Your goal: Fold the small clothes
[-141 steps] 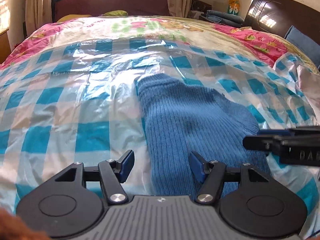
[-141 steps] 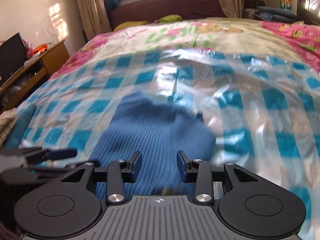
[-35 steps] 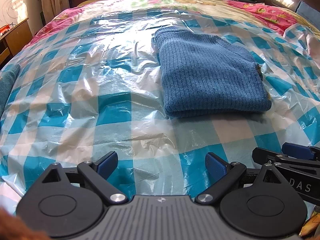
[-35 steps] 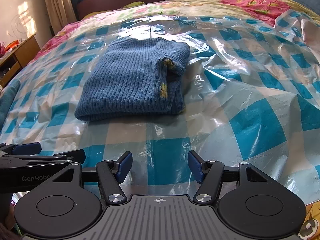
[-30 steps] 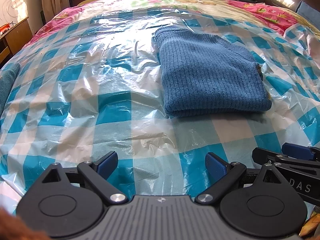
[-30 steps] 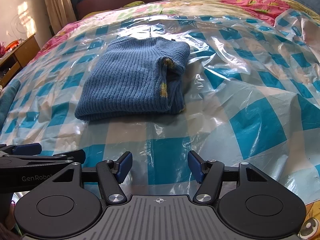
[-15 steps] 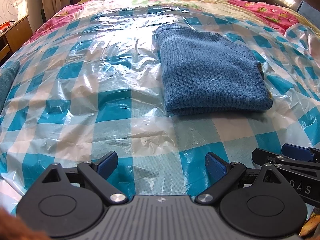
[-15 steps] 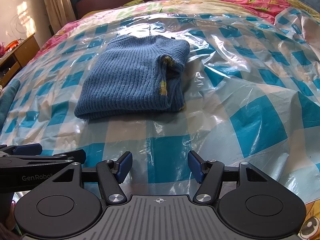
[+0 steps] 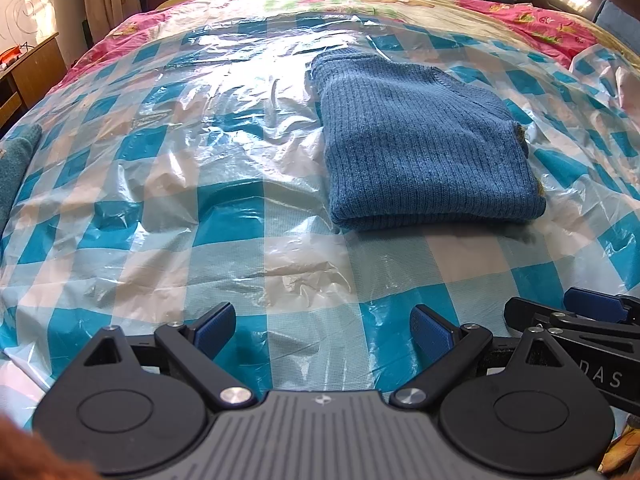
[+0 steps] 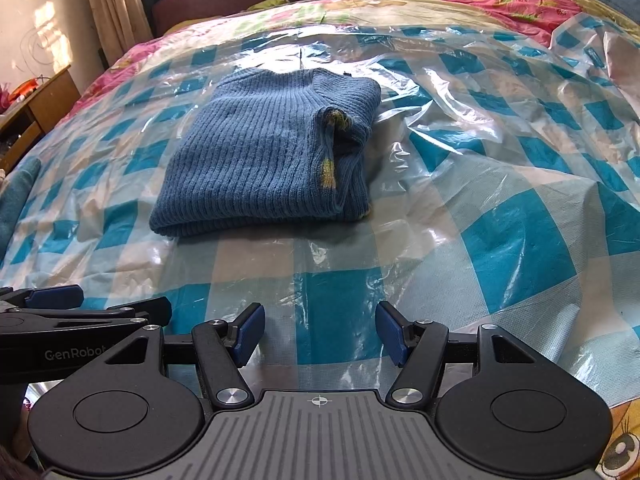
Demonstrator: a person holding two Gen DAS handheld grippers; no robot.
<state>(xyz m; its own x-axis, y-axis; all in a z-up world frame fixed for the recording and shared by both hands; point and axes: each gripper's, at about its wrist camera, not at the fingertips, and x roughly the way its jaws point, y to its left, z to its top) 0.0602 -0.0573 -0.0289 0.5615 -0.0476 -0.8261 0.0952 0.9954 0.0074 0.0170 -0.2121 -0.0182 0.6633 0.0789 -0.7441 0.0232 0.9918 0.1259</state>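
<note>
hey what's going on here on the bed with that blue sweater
A person is holding a two-finger tool in each hand over a bed covered with a blue-and-white checked plastic sheet. A blue ribbed knit sweater lies folded into a compact rectangle on the sheet, untouched. The left tool and the right tool are both open and empty, held side by side short of the sweater's near edge. The fold looks finished, judging by how the sweater lies.
</note>
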